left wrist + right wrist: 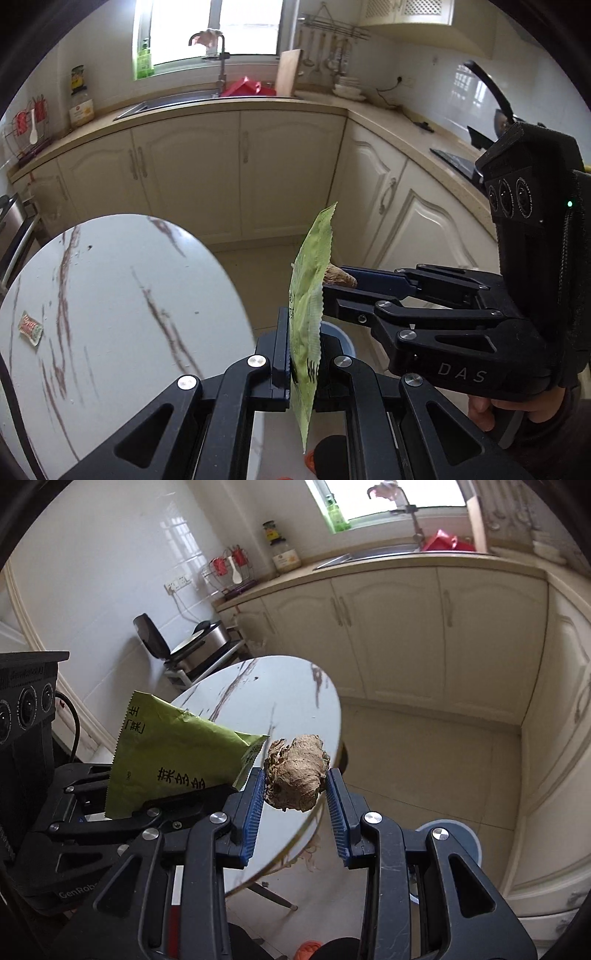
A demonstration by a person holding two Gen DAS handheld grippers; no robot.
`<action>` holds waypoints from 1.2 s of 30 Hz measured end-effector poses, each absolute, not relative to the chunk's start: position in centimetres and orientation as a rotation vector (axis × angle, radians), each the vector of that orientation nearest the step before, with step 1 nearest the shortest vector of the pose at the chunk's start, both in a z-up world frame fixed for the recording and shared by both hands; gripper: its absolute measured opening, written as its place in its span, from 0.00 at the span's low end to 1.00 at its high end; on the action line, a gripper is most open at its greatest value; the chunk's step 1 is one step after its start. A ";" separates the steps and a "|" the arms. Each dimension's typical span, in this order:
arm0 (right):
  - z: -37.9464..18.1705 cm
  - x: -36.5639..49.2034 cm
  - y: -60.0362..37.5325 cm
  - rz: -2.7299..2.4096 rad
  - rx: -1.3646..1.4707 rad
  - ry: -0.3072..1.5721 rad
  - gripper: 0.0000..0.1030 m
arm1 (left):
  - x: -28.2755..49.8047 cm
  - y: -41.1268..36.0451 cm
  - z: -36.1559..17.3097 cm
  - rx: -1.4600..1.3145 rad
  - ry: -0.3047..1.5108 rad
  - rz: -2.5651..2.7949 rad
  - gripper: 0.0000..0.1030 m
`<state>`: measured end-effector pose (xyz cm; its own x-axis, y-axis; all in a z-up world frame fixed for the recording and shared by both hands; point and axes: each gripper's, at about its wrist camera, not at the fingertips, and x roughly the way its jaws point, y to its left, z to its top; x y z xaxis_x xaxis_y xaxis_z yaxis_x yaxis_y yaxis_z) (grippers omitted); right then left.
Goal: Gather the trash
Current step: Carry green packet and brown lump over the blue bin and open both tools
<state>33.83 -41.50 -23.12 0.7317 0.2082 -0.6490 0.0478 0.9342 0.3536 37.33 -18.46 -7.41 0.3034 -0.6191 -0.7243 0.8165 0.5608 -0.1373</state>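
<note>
The left gripper (303, 363) has its jaws pinched tight on a flat green wrapper (308, 314), which stands on edge between the pads, its zigzag top rising above the fingers and its lower end hanging down below them. In the right wrist view the same green wrapper (173, 753) shows its broad face with dark printed characters, and it lies just left of the right gripper (295, 805).

The right gripper holds a crumpled brown wad (295, 775) between its blue-ribbed pads, jaws set at a narrow gap and pressing on both sides of the lump. From the left wrist view the right gripper (334, 291) reaches in from the right, with the brown wad (341, 278) showing at its tip, just beside the wrapper's far face; whether the two pieces touch cannot be told. A hand (517, 413) grips the handle of that right tool.

Taking the round white marble-patterned counter (110, 295) as landmark: both held pieces are off its right edge, above the tiled floor (258, 266). A small red-and-green packet (30, 328) lies on the counter, near its left edge. A blue-rimmed bin (343, 338) stands on the floor to the right of the counter, seen partly behind the left gripper's fingers; in the right wrist view the bin (465, 834) shows right of the counter, partly hidden by the right gripper's linkage. An orange object (310, 949) lies on the floor below the counter's near side, too hidden to identify.
</note>
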 end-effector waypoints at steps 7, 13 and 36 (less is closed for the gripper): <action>-25.6 30.5 -48.7 -0.066 0.426 0.744 0.31 | 36.4 -27.1 -9.8 0.351 0.870 -1.090 0.03; -30.6 29.5 -54.5 -0.185 0.512 0.797 0.31 | 38.5 -33.7 -15.1 0.408 0.967 -1.135 0.03; -49.0 32.3 -62.5 -0.251 0.728 1.055 0.31 | 45.7 -43.1 -34.1 0.479 1.239 -0.926 0.44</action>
